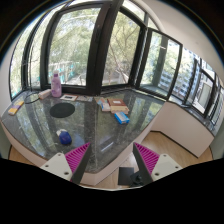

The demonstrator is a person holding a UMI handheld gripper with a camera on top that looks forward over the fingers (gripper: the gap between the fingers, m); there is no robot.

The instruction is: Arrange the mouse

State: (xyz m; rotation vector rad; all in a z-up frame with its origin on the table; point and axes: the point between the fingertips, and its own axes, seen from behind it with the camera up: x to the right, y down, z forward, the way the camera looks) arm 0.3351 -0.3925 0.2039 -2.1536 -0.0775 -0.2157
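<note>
A small blue object [64, 136], which looks like the mouse, lies on the dark table [95, 130] near its front edge, just beyond my left finger. A round black mat [63, 109] lies farther back on the table, behind that blue object. My gripper [112, 160] is open and empty, held in front of the table's near edge. Its magenta pads [78, 156] stand wide apart, with nothing between them.
On the table there are also a pink bottle [57, 85] at the back left, a flat brown box [113, 103], a second blue item [122, 117] at the right and an orange thing [15, 108] at the far left. A black object [128, 176] sits on the floor below. Large windows surround the room.
</note>
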